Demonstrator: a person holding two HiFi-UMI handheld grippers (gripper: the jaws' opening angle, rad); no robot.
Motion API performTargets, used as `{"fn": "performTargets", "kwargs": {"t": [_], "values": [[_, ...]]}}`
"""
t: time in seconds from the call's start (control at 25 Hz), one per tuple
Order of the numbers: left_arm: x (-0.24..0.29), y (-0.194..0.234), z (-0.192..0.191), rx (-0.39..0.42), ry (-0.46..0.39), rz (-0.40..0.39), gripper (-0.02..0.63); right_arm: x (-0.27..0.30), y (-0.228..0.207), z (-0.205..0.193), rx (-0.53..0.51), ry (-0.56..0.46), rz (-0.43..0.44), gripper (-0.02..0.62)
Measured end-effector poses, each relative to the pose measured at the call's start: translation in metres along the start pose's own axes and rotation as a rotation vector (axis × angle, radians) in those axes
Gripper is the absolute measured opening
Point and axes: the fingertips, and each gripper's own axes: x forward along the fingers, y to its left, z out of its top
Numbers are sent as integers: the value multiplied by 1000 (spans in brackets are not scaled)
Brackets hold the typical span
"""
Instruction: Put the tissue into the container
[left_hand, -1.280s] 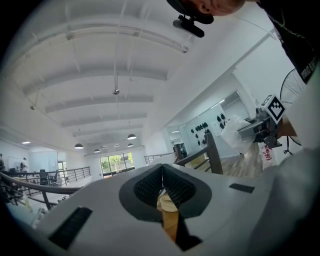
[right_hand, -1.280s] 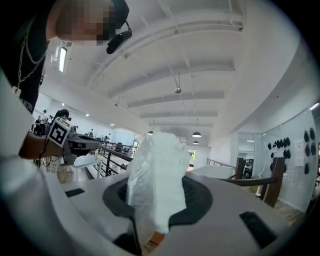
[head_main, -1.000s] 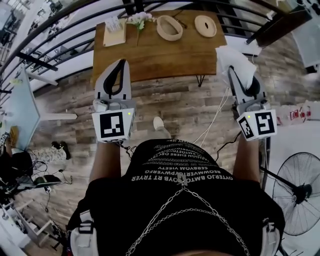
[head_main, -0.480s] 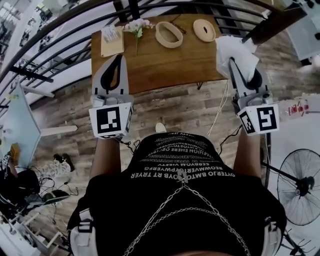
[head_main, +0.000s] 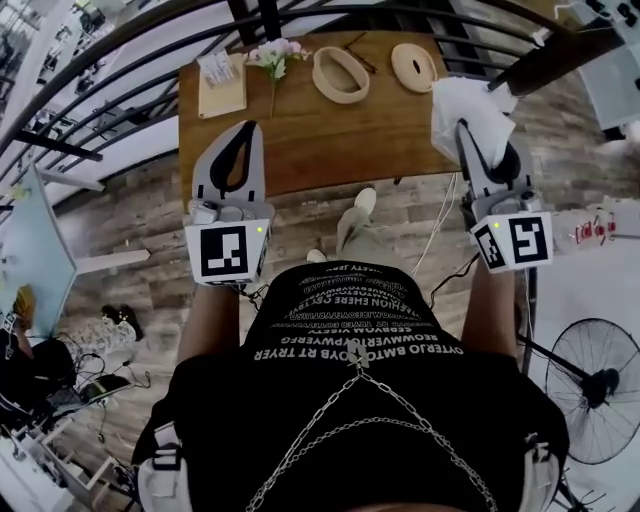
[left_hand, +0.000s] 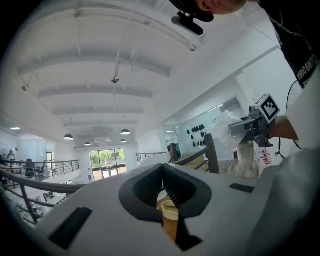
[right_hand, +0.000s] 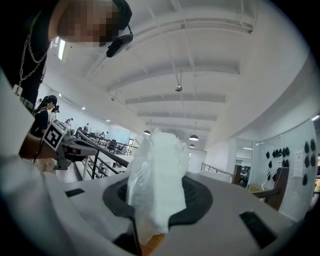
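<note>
tissue (right_hand: 159, 180), a white wad in clear wrap, is pinched in the right tool (head_main: 466, 132) and stands up past its tips, so it looks carried rather than placed. my guess is it's held up like this to clear the edge of the tabletop (head_main: 330, 140). the jaws of that tool are partly closed, both pads pressing into the bundle, with most of it bulging free beyond the grip.

the oval wooden container (head_main: 340, 75) sits ahead of that tool and off to its left, open on top and well apart from the tissue. what i take for its lid (head_main: 412, 67) lies flat ahead of the tool, beside the container, presumably set aside to leave the mouth free.

the left tool (head_main: 243, 130) hangs over the near edge of the tabletop with its jaws brought together on nothing. the container is ahead of its tips and a little to the right. it seems parked out of the way, doing no work here.
</note>
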Motion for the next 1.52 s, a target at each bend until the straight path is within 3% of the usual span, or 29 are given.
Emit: {"fn": "performTargets", "kwargs": {"t": [0.36, 0.76, 0.92, 1.16, 1.52], "values": [[67, 19, 0, 36, 33, 57, 29, 74, -39, -36, 54, 4, 79, 130], [172, 44, -18, 9, 112, 136, 29, 195, -98, -93, 87, 66, 195, 130], [208, 43, -15, 43, 71, 129, 29, 235, -115, -121, 99, 108, 236, 130], [234, 46, -32, 12, 109, 147, 29, 288, -109, -185, 127, 219, 312, 130], [242, 65, -81, -8, 219, 198, 29, 351, -56, -327, 193, 462, 426, 130]]}}
